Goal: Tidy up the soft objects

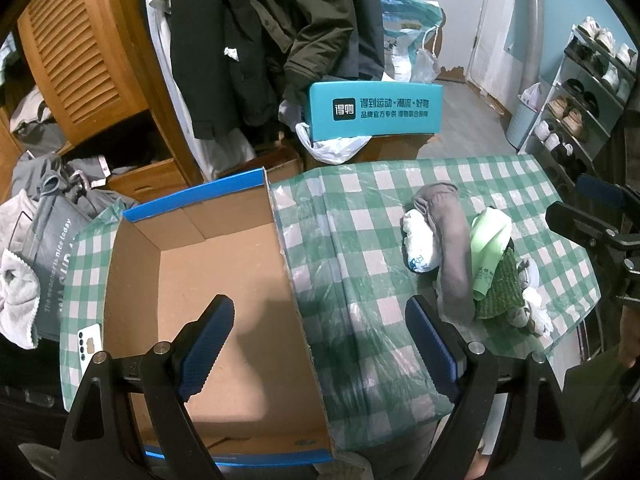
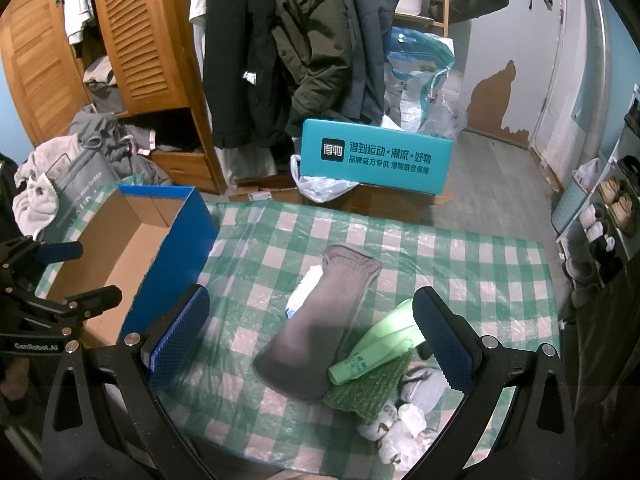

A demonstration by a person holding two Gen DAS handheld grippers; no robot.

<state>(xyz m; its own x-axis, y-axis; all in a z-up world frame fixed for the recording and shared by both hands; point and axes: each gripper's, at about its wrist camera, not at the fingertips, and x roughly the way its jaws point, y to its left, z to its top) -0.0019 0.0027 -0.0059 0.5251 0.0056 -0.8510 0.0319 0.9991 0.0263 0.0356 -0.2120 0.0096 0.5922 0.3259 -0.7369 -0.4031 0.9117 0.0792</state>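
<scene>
Both claws spread apart and empty over the checked tabletop, soft pile to the right of the box.

From your left wrist view, your left claw hangs with its jaws wide, one ribbed blue pad over the open cardboard box, the other over the green-and-white plastic-covered tabletop; the box wall stands between that claw and the soft pile, where the grey sock lies ahead to the right, over a white bundle and beside a pale green bag. From your right wrist view, your right claw is also spread, the limp grey sock lying between its pads, the smooth green bag and a nubby green cloth near the right pad, crumpled white scraps just beyond, the blue-sided box off to the left.
</scene>
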